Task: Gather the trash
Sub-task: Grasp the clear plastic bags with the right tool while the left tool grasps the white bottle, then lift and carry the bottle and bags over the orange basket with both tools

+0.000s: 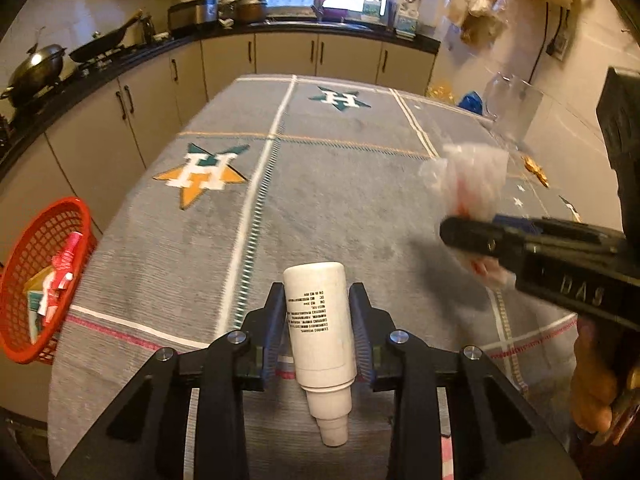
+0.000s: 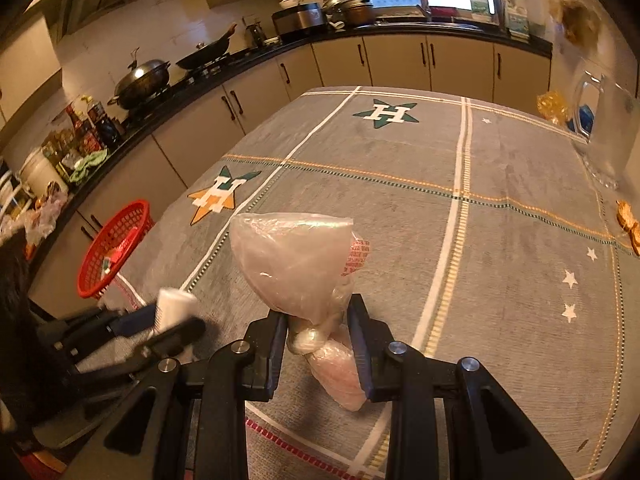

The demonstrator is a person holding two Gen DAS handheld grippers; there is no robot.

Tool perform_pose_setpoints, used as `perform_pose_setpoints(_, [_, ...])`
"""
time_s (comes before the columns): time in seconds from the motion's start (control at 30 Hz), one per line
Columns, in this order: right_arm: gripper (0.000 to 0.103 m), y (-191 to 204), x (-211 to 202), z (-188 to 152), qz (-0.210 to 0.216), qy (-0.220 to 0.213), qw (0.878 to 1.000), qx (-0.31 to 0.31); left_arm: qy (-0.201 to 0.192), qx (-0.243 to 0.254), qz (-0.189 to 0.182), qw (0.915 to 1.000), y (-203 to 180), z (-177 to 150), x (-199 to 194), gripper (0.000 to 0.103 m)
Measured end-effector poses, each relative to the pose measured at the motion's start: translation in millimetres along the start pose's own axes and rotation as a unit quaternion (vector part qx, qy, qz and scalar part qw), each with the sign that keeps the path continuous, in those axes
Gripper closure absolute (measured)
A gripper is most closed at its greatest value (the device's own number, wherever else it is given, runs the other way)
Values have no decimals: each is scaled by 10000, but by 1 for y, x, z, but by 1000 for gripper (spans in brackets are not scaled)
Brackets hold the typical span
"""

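Left gripper point(image 1: 318, 300) clamped on a white plastic bottle point(image 1: 320, 328), pads against both its sides, nozzle end pointing back toward the camera, base sticking out past the fingertips. Right gripper point(image 2: 318, 318) pinched on the twisted neck of a clear plastic bag point(image 2: 292, 260) with red print; the bag balloons out above the fingers and its tail hangs below them. Both loads are held above the grey tablecloth point(image 1: 328, 200), which has star-H logos; its middle and far half are bare, open room. Red mesh basket point(image 1: 40, 276) sits off the table's left edge, already holding red-and-white wrappers. At the right edge: a clear glass jug point(image 2: 604, 132) and some gold wrappers point(image 2: 628, 224). Cabinets run close along the left and far sides.
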State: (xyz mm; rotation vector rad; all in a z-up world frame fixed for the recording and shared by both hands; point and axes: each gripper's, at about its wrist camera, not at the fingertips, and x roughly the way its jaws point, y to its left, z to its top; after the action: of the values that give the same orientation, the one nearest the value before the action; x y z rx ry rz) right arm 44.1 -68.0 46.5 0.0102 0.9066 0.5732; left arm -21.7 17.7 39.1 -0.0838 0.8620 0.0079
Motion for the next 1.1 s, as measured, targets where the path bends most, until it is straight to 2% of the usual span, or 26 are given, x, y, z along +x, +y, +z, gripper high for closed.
perform_pose_setpoints(0.67, [70,11,9,-7,22,61,9997,-217,-172,-99,141,9997,18,1,-8,72])
perform_pose_setpoints(1.1, [70,24,1,-5,126,35,9996,-233,-352,-214,138,9991,31,0,-29,73])
